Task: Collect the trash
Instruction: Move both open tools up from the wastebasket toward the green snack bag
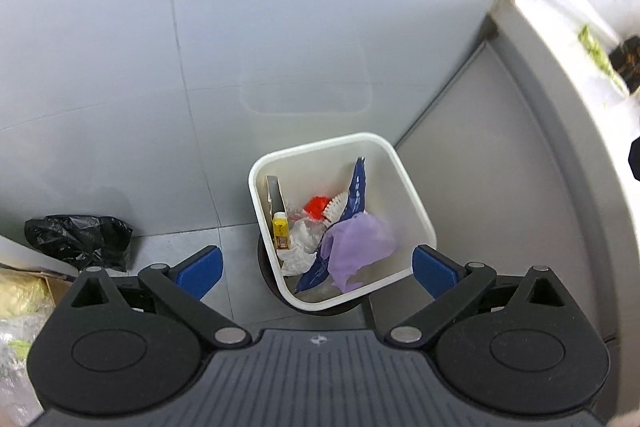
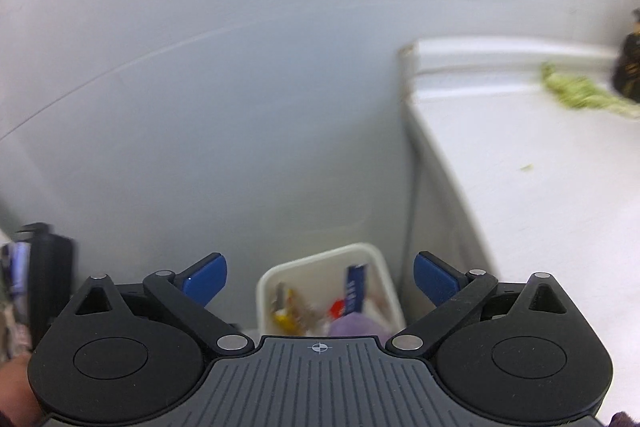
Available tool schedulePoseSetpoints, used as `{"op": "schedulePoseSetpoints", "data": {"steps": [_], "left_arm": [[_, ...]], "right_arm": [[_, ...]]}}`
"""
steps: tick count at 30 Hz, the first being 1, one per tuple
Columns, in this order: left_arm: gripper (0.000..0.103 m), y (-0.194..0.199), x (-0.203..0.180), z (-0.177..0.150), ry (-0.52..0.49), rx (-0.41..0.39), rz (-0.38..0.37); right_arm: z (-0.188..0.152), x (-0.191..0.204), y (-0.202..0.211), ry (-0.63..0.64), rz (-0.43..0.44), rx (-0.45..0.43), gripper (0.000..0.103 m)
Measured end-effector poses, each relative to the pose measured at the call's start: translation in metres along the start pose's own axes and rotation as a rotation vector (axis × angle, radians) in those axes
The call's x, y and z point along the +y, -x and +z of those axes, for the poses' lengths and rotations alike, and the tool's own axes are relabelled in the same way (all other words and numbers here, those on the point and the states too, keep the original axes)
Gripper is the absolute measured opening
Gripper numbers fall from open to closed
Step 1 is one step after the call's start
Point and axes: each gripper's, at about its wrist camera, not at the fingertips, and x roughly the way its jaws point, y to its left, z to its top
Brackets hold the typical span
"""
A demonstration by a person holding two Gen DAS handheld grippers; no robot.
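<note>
Both claws spread wide and empty above a white bin holding trash.

Left claw view alone shows the square, round-cornered bin on the grey tiled floor, holding a crumpled purple sheet, white tissue, yellow carton, and a glossy black bag beside it. Right claw view shows the smooth white table with green scraps.

Smooth white plastic bin, crinkled glossy black bag
</note>
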Motion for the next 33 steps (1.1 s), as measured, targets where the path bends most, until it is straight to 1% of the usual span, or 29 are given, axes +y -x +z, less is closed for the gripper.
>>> {"op": "schedulePoseSetpoints", "data": {"steps": [4,9,12,15,18,22,24,28,30,33], "left_arm": [[0.101,0.018,-0.008,0.007,-0.015,-0.029,0.014],[0.102,0.036,-0.021,0.017,-0.024,-0.063,-0.018],[0.102,0.042,-0.033,0.022,-0.037,-0.08,-0.041],[0.102,0.044,-0.048,0.025,-0.051,-0.084,-0.066],[0.102,0.042,-0.065,0.032,-0.076,-0.084,-0.089],[0.102,0.045,-0.092,0.041,-0.109,-0.078,-0.114],[0.102,0.045,-0.108,0.046,-0.132,-0.081,-0.125],[0.102,0.045,-0.138,0.053,-0.179,-0.088,-0.145],[0.102,0.044,-0.155,0.058,-0.204,-0.098,-0.155],[0.102,0.042,-0.18,0.066,-0.24,-0.109,-0.172]], "right_arm": [[0.006,-0.019,0.019,-0.02,-0.073,-0.049,0.101],[0.009,-0.05,0.039,-0.036,-0.167,-0.072,0.102],[0.006,-0.072,0.051,-0.062,-0.181,-0.078,0.102],[0.002,-0.098,0.059,-0.117,-0.177,-0.083,0.102],[-0.005,-0.122,0.07,-0.161,-0.194,-0.102,0.102],[-0.008,-0.15,0.078,-0.154,-0.236,-0.119,0.102],[-0.007,-0.164,0.08,-0.189,-0.259,-0.104,0.102],[-0.009,-0.203,0.081,-0.316,-0.284,-0.071,0.102],[-0.011,-0.217,0.084,-0.316,-0.29,-0.098,0.102],[-0.011,-0.232,0.09,-0.263,-0.337,-0.152,0.102]]}}
